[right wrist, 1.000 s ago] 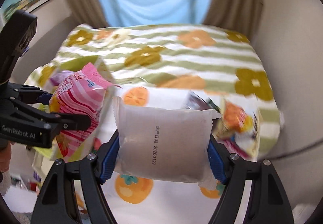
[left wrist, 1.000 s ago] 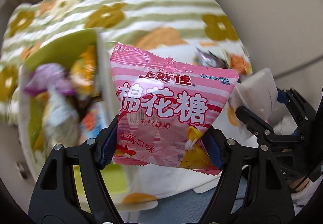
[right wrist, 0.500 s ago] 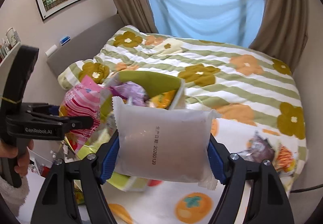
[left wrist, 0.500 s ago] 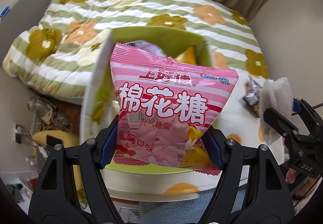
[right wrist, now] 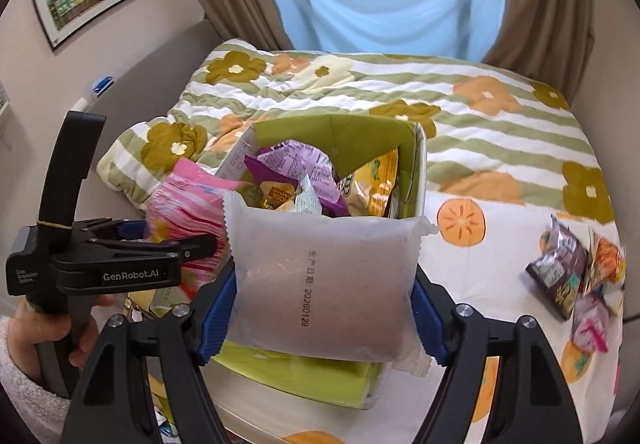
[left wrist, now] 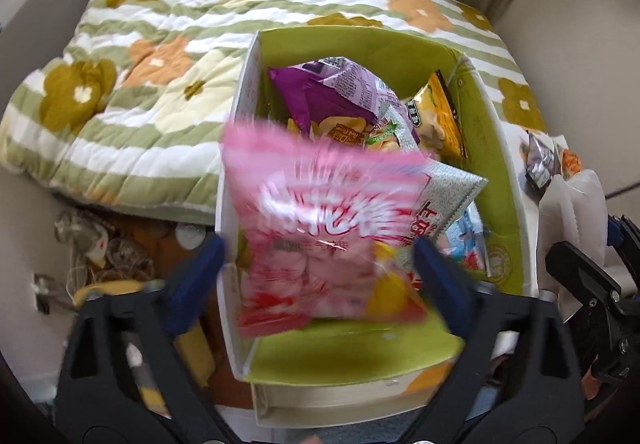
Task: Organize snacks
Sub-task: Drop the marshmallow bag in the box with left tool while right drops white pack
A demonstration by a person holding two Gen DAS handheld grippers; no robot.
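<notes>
Left tongs (left wrist: 316, 276) are springing apart right over the box (left wrist: 516, 204), and the pink marshmallow packet (left wrist: 320, 228) sits between the blue pads, blurred, apparently dropping free toward the pile of snacks already inside. The way to do this release well is to keep the tongs centred over the green-lined opening, well inside the near wall, so the packet lands on the purple bag (left wrist: 324, 92) and its neighbours instead of catching the rim and sliding off toward the clutter beside the bed. Right tongs (right wrist: 324, 296) are clamped on the white frosted packet (right wrist: 324, 284), waiting just at the box's near side; best hold it there until the left tongs clear, then bring it over the opening too. More packets (right wrist: 576, 272) lie loose on the persimmon-print cloth (right wrist: 480, 284) to the right, well apart from the box. Hard to call: the pink packet is so smeared that whether a pad is touching it cannot be settled. The white packet hides the box's near wall in the right view, and its contents cannot be made out.
</notes>
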